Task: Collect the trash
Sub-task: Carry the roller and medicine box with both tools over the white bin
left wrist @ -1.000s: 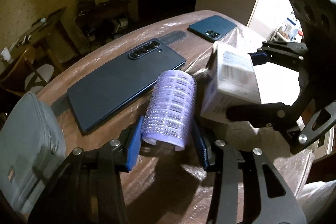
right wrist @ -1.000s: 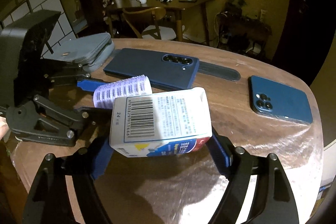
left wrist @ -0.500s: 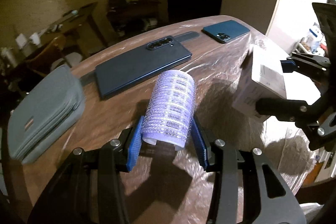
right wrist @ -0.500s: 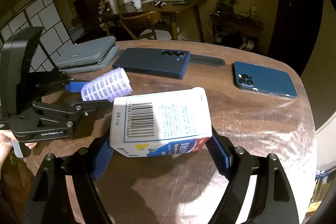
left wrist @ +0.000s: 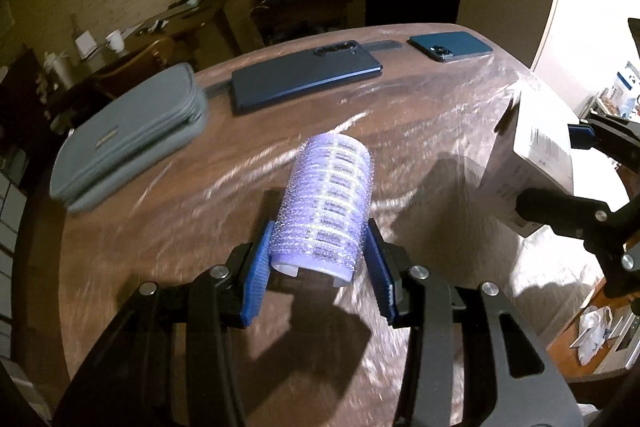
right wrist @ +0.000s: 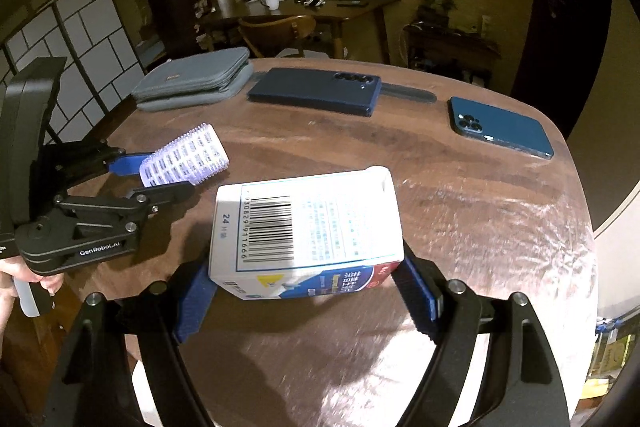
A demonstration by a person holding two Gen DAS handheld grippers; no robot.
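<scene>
My left gripper (left wrist: pixel 320 269) is shut on a lilac hair roller (left wrist: pixel 326 203) and holds it above the brown table (left wrist: pixel 180 227). The roller also shows in the right wrist view (right wrist: pixel 186 157), with the left gripper (right wrist: pixel 138 177) at the left. My right gripper (right wrist: pixel 308 301) is shut on a white carton box (right wrist: pixel 308 223) with a barcode, held above the table (right wrist: pixel 480 211). The box shows at the right edge of the left wrist view (left wrist: pixel 524 163), gripped by the right gripper (left wrist: pixel 568 171).
On the far side of the table lie a grey zip pouch (right wrist: pixel 192 85), a dark blue fold phone (right wrist: pixel 316 91) with a dark strap behind it, and a blue phone (right wrist: pixel 500 131). Beyond stand a wooden desk (right wrist: pixel 304 11) and chair. The table's right edge drops off.
Both grippers have pulled back and up from the table with their loads; the phones and pouch look farther away. The grips have not changed.
</scene>
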